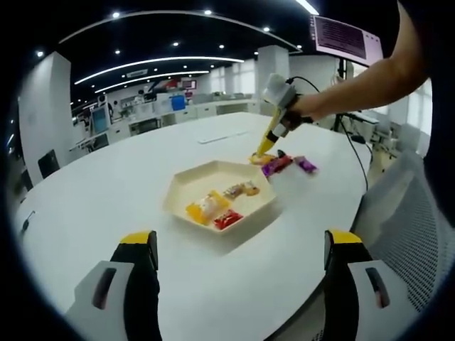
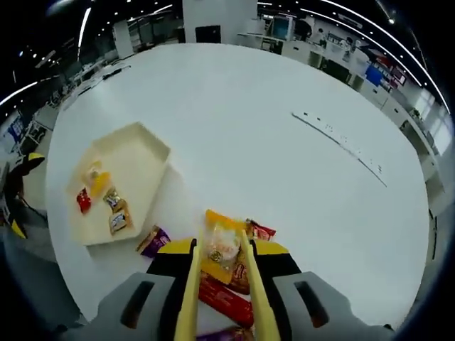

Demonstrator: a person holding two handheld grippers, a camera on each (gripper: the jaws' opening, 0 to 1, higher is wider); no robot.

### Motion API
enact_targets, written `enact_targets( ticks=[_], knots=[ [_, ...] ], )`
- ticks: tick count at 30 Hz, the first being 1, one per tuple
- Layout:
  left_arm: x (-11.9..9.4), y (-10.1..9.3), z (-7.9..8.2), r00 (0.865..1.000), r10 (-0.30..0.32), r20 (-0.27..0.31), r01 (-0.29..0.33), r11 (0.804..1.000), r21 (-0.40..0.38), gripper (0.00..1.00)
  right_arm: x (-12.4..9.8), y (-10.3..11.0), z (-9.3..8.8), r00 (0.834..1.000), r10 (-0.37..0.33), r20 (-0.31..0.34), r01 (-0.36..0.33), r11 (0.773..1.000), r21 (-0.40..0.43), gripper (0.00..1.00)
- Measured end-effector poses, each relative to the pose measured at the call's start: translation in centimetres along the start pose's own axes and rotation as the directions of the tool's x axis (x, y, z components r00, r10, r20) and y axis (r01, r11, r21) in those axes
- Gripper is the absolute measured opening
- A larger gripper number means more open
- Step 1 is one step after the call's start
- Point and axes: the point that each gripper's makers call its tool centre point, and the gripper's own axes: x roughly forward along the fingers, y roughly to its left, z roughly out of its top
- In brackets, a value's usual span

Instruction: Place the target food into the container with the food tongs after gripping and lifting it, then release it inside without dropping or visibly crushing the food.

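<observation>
Beside the tray [image 2: 149,153], the right tool [image 2: 221,273] clenches yellow tongs [image 2: 249,284] straddling a snack packet [image 2: 222,245]; left tool [image 1: 242,249] released. Next: squeeze gently, lift.

An open office — rows of desks [image 1: 153,110], white pillars [image 1: 272,67], curved ceiling light strips [image 1: 156,62] — surrounds the white table [image 2: 234,114].

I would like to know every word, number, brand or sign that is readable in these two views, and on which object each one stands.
None can be read.
Monitor hung above the table: lines of text, too small and blurred.
Snack packets in the tray, such as the red packet: printing blurred.
Yellow packet between the tongs of the right hand-held gripper: no legible label.
Flat strip on the table: marks too small.
</observation>
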Motion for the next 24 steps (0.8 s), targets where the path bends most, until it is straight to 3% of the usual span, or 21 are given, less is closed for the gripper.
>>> enact_targets(
  ticks=[8, 18, 24],
  knots=[
    [0.0, 0.0, 0.0, 1.000, 0.001, 0.000, -0.001, 1.000, 0.000, 0.93, 0.9, -0.2, -0.4, 0.999, 0.017, -0.034, -0.016, 0.999, 0.049, 0.29],
    [0.0, 0.1, -0.1, 1.000, 0.002, 0.000, -0.002, 1.000, -0.002, 0.93, 1.4, -0.2, -0.7, 0.997, 0.028, -0.066, -0.025, 0.999, 0.039, 0.28],
    [-0.1, 0.2, 0.0, 1.000, 0.009, -0.001, -0.009, 1.000, 0.002, 0.92, 1.6, -0.3, -0.9, 0.997, 0.005, -0.076, -0.006, 1.000, -0.010, 0.29]
  ],
)
